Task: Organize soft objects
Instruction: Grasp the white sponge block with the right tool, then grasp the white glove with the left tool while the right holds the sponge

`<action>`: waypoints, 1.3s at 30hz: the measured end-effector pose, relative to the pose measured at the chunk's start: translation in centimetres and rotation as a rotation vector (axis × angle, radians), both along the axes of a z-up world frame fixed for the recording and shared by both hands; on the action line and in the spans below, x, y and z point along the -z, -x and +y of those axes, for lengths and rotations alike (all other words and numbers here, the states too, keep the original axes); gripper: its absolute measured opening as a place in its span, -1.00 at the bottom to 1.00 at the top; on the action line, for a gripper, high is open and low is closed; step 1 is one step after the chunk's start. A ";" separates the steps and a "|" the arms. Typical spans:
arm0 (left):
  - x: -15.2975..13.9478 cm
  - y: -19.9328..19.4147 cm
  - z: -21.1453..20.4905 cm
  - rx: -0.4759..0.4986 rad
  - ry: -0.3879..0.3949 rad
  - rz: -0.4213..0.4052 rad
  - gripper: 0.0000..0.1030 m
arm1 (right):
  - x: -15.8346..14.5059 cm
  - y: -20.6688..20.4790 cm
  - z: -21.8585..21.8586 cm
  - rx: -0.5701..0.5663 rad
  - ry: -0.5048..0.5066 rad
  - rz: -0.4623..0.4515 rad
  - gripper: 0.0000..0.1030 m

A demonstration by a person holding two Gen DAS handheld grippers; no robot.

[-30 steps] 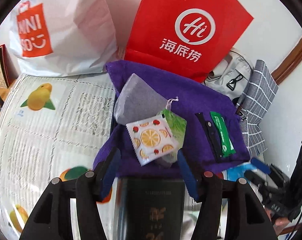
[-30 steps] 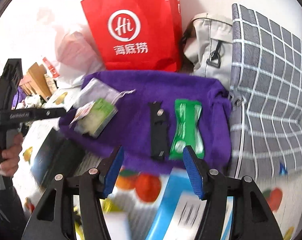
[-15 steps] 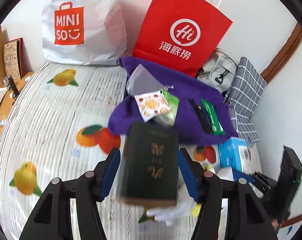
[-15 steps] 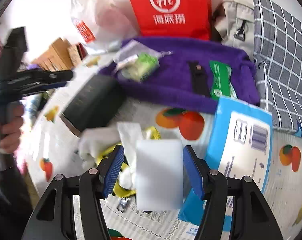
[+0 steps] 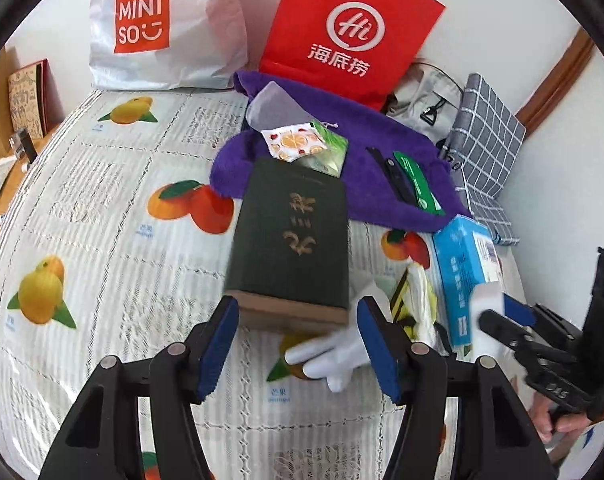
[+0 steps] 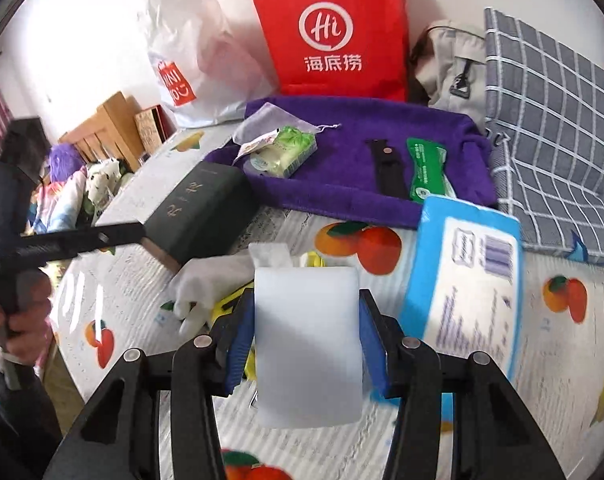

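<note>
My right gripper (image 6: 305, 332) is shut on a white foam block (image 6: 307, 344), held above the fruit-print bed cover (image 6: 549, 344); the block also shows in the left wrist view (image 5: 486, 304). My left gripper (image 5: 298, 340) is open and empty, its fingertips just short of a dark green book (image 5: 292, 236). A purple towel (image 5: 381, 160) lies farther back with a fruit-print packet (image 5: 292, 142), a green wipes pack (image 5: 415, 184) and a black strap (image 5: 389, 176) on it. A white glove (image 5: 333, 354) lies beside the book.
A blue tissue pack (image 6: 465, 280) lies right of the block. A red paper bag (image 5: 349, 36) and a white Miniso bag (image 5: 162, 28) stand against the wall. A grey checked cushion (image 6: 549, 128) and a grey bag (image 6: 449, 64) sit at the right.
My left gripper pulled back from the towel, so the book now lies ahead of it. My right gripper moved back from the towel and closed on the white foam block.
</note>
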State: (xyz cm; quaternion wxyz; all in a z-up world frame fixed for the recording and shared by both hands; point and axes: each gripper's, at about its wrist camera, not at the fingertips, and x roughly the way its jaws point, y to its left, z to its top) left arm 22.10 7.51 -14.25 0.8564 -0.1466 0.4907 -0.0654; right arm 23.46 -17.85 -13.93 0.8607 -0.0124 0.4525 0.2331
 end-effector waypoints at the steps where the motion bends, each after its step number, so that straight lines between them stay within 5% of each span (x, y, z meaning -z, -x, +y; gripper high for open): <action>1: 0.3 0.3 -0.5 0.012 0.007 0.012 0.16 | -0.1 0.4 -0.4 0.007 -0.009 0.000 -0.05; 10: 1.3 2.0 -3.6 0.059 -0.027 0.016 0.16 | 0.3 4.6 -2.5 0.020 0.001 -0.009 -0.05; 19: 3.9 1.5 -5.5 0.053 -0.077 0.030 0.10 | 3.9 6.5 -4.7 0.084 0.102 0.035 -0.04; 22: 4.2 1.2 -5.7 0.041 -0.085 0.025 -0.15 | 4.8 6.5 -5.5 0.114 0.121 0.045 -0.03; 24: 4.5 0.9 -5.8 0.049 -0.062 0.026 -0.74 | 5.4 6.3 -5.9 0.128 0.125 0.057 -0.02; 25: 4.5 0.8 -5.7 0.055 -0.041 0.026 -0.84 | 5.7 6.2 -6.0 0.133 0.125 0.062 -0.02; 39: 0.0 6.2 -4.6 0.078 -0.006 -0.077 -0.90 | 7.5 8.0 -6.2 0.147 0.188 0.091 0.36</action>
